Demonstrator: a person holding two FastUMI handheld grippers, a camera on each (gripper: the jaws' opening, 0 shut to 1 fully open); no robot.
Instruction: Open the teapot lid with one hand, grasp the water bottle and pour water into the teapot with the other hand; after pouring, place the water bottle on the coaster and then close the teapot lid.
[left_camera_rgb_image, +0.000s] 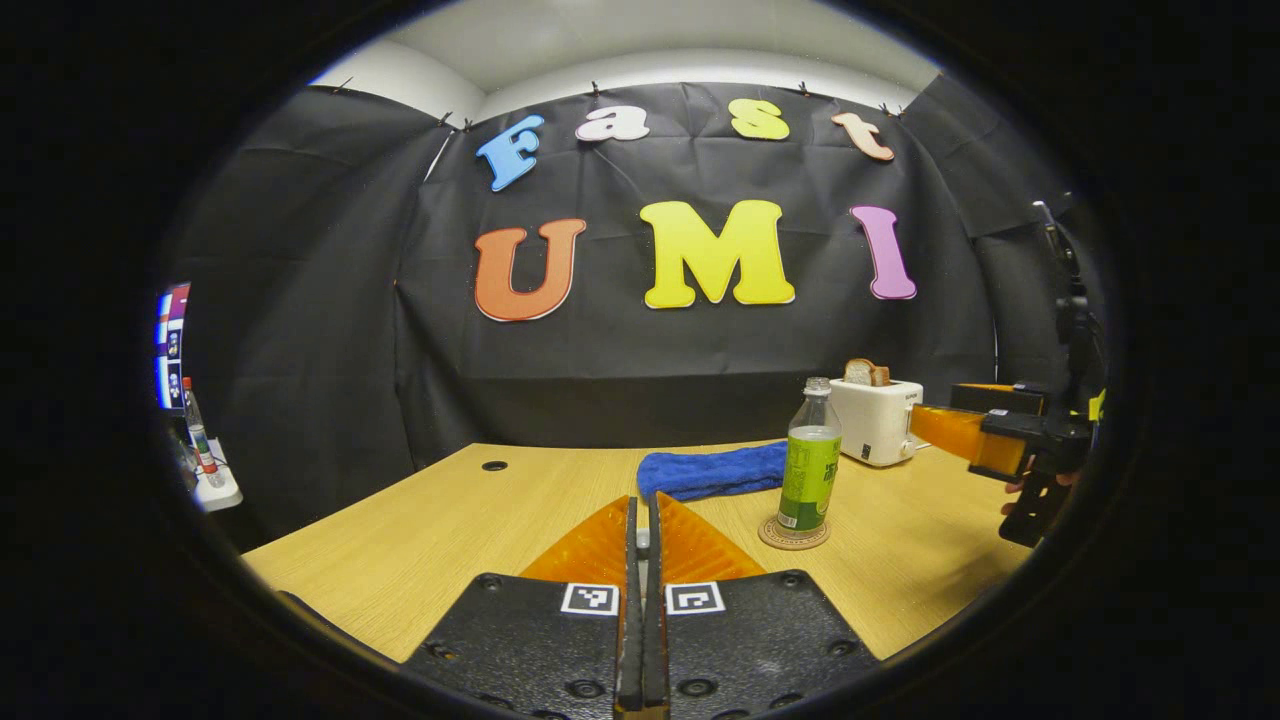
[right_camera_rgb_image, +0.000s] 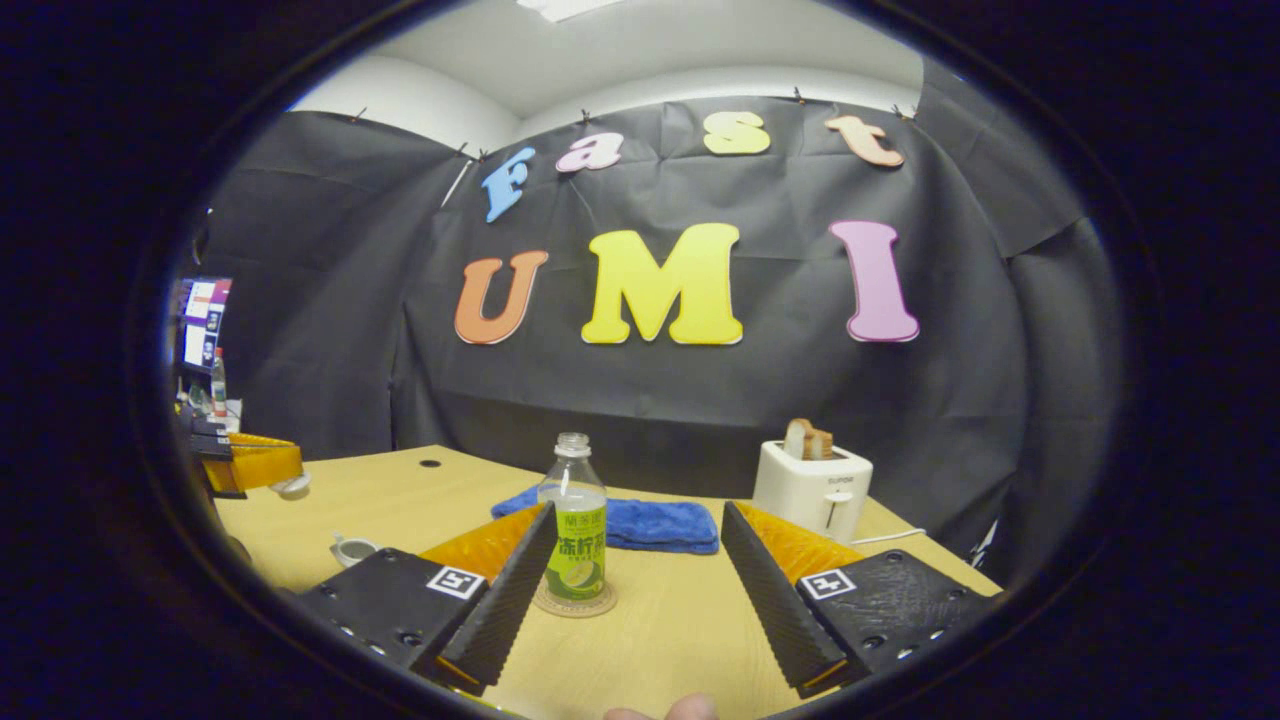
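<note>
A clear water bottle (right_camera_rgb_image: 575, 540) with a green label and no cap stands upright on a round coaster (right_camera_rgb_image: 575, 603). My right gripper (right_camera_rgb_image: 638, 510) is open, its left finger close beside the bottle, which stands just ahead of the fingers. In the left gripper view the bottle (left_camera_rgb_image: 810, 465) and coaster (left_camera_rgb_image: 793, 533) lie to the right, with the right gripper (left_camera_rgb_image: 950, 415) beyond them. My left gripper (left_camera_rgb_image: 643, 505) is shut on a thin pale piece. From the right gripper view the left gripper (right_camera_rgb_image: 265, 462) holds a white teapot lid (right_camera_rgb_image: 293, 485) above the table, left of the small white teapot (right_camera_rgb_image: 352, 548).
A blue towel (right_camera_rgb_image: 640, 525) lies folded behind the bottle. A white toaster (right_camera_rgb_image: 812, 488) with bread in it stands at the back right, its cord trailing right. The wooden table (left_camera_rgb_image: 450, 530) has a cable hole (left_camera_rgb_image: 494, 466) at its far left. A person's fingertip (right_camera_rgb_image: 690, 708) shows at the bottom.
</note>
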